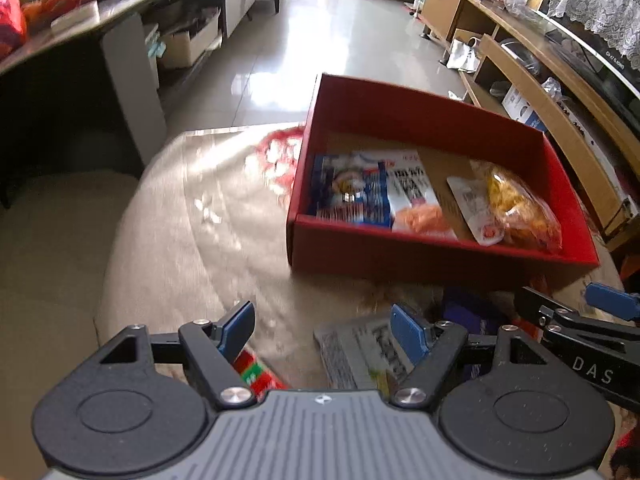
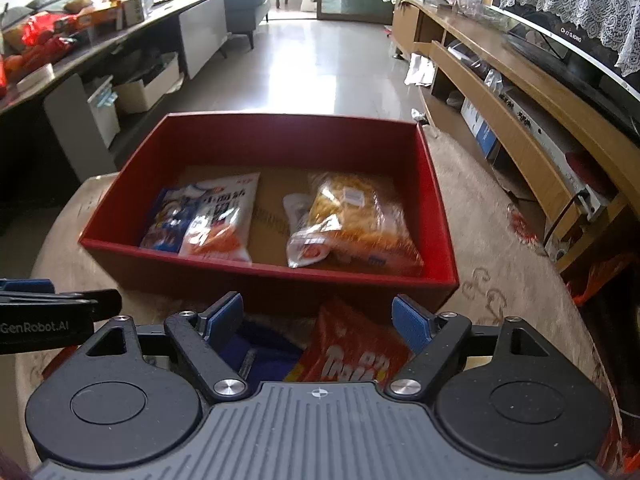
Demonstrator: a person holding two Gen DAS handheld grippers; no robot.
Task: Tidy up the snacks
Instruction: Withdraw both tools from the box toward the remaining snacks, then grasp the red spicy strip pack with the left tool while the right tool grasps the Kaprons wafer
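Observation:
A red box (image 2: 256, 280) (image 1: 400, 256) stands on a beige cloth-covered table. Inside lie a blue packet (image 2: 166, 220) (image 1: 352, 196), a white-and-orange packet (image 2: 222, 220) (image 1: 416, 200), a small white pouch (image 2: 304, 232) (image 1: 476, 208) and a yellow clear bag (image 2: 360, 220) (image 1: 520, 208). My left gripper (image 1: 322, 328) is open above a grey-white packet (image 1: 360, 354), with a red-green packet (image 1: 256, 372) beside it. My right gripper (image 2: 318, 320) is open over a red-orange packet (image 2: 352, 348) and a dark blue packet (image 2: 264, 352), in front of the box.
A long dark counter (image 2: 120, 40) with snacks and bags runs along the left. A wooden TV cabinet (image 2: 520, 120) runs along the right. The tiled floor (image 2: 320, 64) stretches beyond the table. The right gripper shows at the left wrist view's right edge (image 1: 580, 320).

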